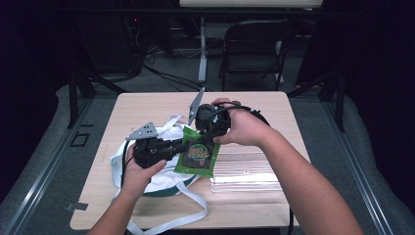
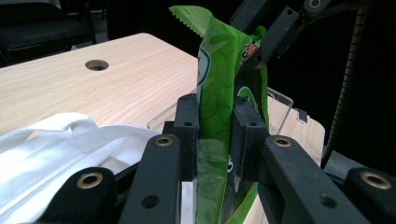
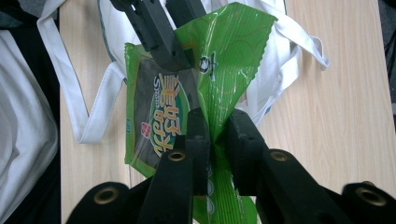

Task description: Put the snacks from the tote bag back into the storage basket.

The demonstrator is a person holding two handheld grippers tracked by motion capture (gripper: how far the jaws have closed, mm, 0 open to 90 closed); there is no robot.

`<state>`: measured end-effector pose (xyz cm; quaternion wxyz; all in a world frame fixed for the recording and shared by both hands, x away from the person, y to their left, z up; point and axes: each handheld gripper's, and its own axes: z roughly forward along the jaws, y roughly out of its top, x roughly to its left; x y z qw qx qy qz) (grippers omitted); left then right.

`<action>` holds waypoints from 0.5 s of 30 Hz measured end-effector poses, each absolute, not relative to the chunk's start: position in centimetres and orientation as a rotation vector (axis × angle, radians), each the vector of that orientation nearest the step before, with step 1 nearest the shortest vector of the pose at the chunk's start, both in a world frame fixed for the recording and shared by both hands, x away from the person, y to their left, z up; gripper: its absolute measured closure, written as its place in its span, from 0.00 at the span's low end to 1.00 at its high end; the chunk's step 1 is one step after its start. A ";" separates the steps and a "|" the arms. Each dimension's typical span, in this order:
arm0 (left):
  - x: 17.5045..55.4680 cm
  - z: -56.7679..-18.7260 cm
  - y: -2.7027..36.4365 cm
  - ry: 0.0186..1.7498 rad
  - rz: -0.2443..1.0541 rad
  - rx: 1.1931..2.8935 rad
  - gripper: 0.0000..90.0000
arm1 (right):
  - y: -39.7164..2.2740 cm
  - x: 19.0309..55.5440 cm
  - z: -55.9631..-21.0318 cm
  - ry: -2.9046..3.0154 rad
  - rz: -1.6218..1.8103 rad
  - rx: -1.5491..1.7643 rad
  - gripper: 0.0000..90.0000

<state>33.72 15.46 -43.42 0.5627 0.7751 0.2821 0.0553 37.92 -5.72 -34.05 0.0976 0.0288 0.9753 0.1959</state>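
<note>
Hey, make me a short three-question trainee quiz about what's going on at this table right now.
1. True or false: both hand-held grippers are clamped on the green snack packet.
2. What white thing lies under the left hand-held gripper? A) tote bag B) towel C) plate
3. Fill in: the clear plastic tray lies on the table beneath the person's ____ forearm.

Key: 1 true, the right hand-held gripper pinches its crumpled edge too. 2 A, the white tote bag. 3 right.

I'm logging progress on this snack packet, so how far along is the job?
Done: the green snack packet is lifted off the table. In hand: left gripper and right gripper are each clamped on an edge. Left: it sits above the white tote bag, not yet inside; the clear tray lies alongside.
</note>
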 end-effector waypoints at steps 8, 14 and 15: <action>33.7 -43.5 15.5 0.668 0.127 1.803 0.81 | -5.6 37.7 -33.7 2.884 0.559 0.050 0.91; 33.8 -43.5 15.6 0.686 0.117 1.793 0.76 | -5.6 37.6 -33.6 2.872 0.550 0.041 0.91; 33.9 -43.6 15.6 0.691 0.116 1.791 0.75 | -5.7 37.6 -33.6 2.869 0.547 0.041 0.91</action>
